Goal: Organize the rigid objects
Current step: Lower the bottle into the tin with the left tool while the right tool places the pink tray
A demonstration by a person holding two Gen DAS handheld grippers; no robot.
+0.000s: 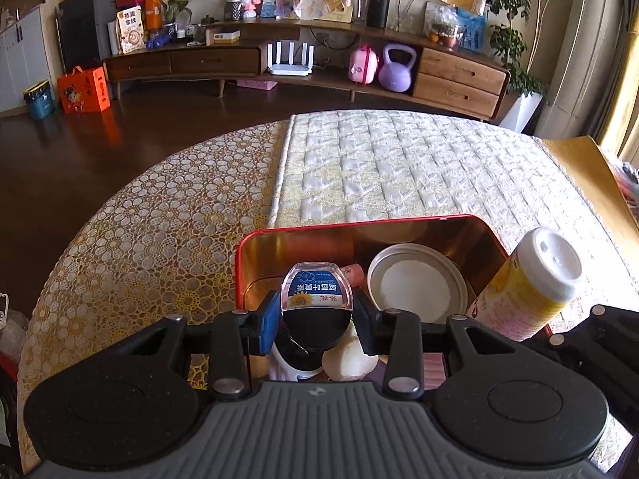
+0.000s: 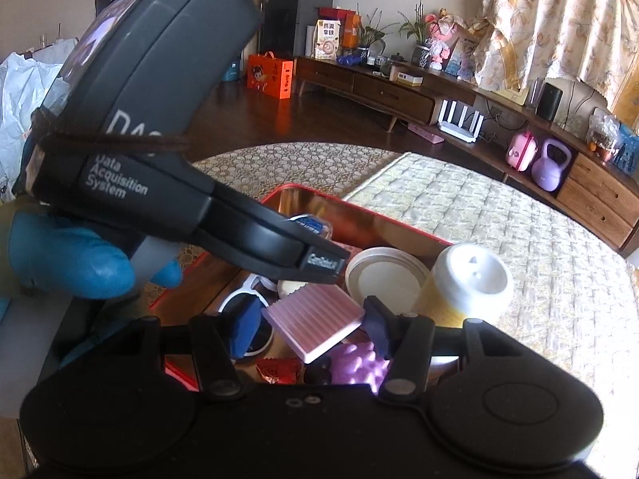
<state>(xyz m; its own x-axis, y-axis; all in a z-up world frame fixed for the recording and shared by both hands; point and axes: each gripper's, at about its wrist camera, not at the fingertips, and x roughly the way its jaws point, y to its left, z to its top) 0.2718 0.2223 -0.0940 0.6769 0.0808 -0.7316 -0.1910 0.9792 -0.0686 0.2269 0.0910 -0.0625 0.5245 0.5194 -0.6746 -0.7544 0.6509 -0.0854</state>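
low in the left wrist view, the left claw (image 1: 316, 321) is clamped on a small clear-topped box (image 1: 316, 299) with a blue label, poised over the red tin (image 1: 359, 219) at centre, presumably to drop it in. right claw (image 2: 309, 329) grips a pink ribbed block (image 2: 315, 325) above the same tin. a round lid (image 1: 417, 285) and yellow bottle (image 1: 531, 283) crowd the tin's right side, narrowing the free space.

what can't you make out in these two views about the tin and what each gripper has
- Tin floor: mostly covered in both views by the grippers and piled items.
- Pink ribbed block: the right wrist view does not show whether the right gripper grips it.
- Yellow bottle: base hidden behind the tin wall in the left wrist view.
- Clear labelled container in the left gripper: lower end hidden by the gripper body.
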